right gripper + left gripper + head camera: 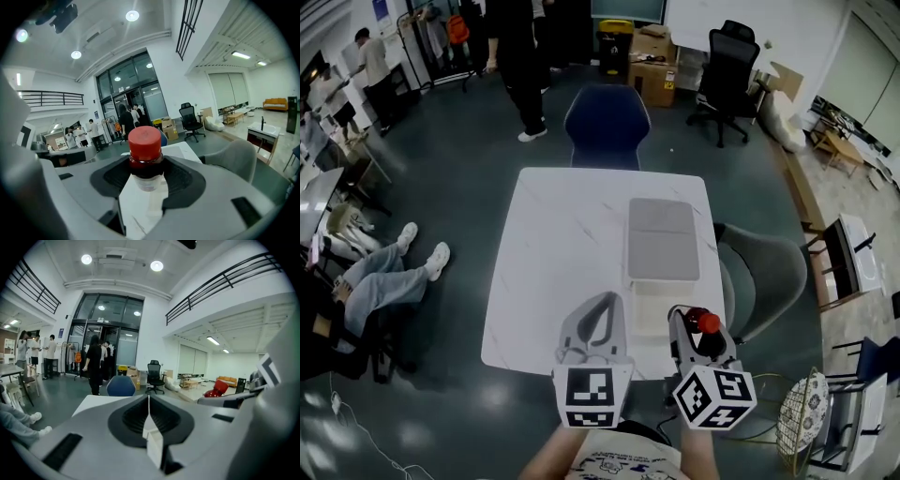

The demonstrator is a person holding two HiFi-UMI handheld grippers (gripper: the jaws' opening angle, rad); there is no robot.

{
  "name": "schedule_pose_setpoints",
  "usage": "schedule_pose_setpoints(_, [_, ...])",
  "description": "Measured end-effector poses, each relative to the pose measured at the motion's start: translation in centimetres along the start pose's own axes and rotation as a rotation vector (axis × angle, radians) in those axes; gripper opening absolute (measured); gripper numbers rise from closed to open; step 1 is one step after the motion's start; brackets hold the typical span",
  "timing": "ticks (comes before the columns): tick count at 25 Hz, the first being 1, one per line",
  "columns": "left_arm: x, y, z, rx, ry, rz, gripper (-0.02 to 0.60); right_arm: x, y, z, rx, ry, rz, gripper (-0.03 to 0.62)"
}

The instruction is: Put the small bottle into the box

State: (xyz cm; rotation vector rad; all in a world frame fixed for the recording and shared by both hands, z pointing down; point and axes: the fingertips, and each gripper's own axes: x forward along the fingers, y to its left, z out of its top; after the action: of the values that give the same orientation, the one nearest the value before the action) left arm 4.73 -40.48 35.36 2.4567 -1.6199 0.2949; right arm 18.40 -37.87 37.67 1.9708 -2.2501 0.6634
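Note:
The small bottle [704, 323] has a red cap and a clear body, and my right gripper [691, 330] is shut on it above the table's near right edge. In the right gripper view the bottle [145, 149] stands upright between the jaws of the right gripper [146, 164]. The box [662, 240] lies on the white table [553, 253] ahead of that gripper; it shows a grey flat top, with a white open part [651, 309] at its near side. My left gripper [598, 319] is shut and empty beside it, and its pads [149, 404] meet.
A blue chair [607, 127] stands at the table's far side and a grey chair [766, 274] at its right. A seated person's legs [389, 272] are at the left. People stand farther back, near cardboard boxes [653, 70] and a black office chair [727, 66].

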Motion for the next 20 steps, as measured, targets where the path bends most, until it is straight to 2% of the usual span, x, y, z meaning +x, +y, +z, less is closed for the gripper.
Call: schedule_pose_setpoints(20, [4.4,1.0,-4.2,-0.032,0.131,-0.054,0.02,4.5,-1.9,-3.3,0.035,0.129,-0.052,0.229])
